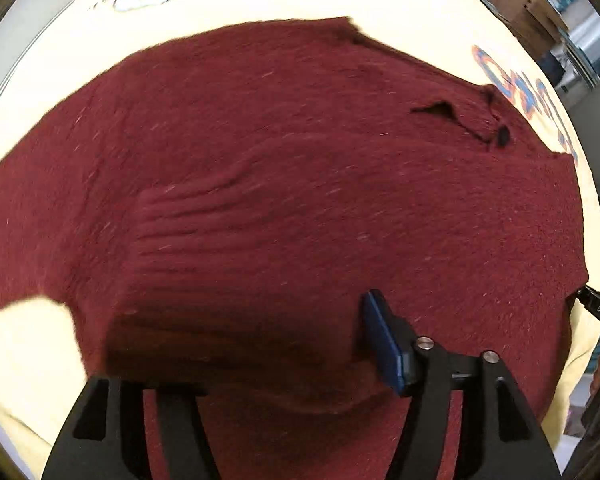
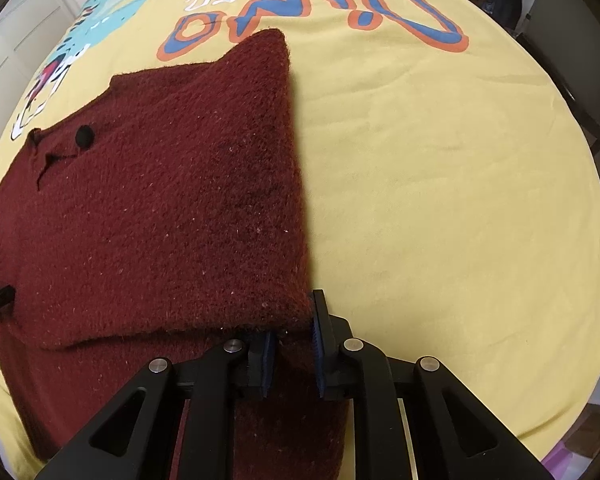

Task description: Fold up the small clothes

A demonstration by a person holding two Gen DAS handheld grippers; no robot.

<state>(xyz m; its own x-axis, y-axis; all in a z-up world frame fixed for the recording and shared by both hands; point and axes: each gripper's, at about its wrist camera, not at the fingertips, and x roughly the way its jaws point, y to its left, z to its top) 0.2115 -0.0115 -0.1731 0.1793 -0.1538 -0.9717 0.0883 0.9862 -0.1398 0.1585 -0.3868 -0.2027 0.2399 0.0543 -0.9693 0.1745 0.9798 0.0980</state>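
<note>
A dark red knit sweater (image 1: 292, 184) lies on a yellow printed cloth (image 1: 412, 8); it also shows in the right wrist view (image 2: 160, 208), with one side folded over and a black button near its collar. My left gripper (image 1: 260, 352) is low over the sweater; one blue-padded finger (image 1: 384, 344) shows, the other is hidden under the fabric. My right gripper (image 2: 294, 344) has its jaws a little apart around the folded edge of the sweater at its near corner. The right gripper's tip shows at the left wrist view's right edge (image 1: 596, 308).
The yellow cloth (image 2: 440, 184) carries a "DiNO" print (image 2: 312, 20) and a cartoon print (image 2: 80, 40). Cardboard boxes (image 1: 528, 4) and shelving stand beyond the table's far right. Dark furniture (image 2: 572, 56) stands past the cloth's right edge.
</note>
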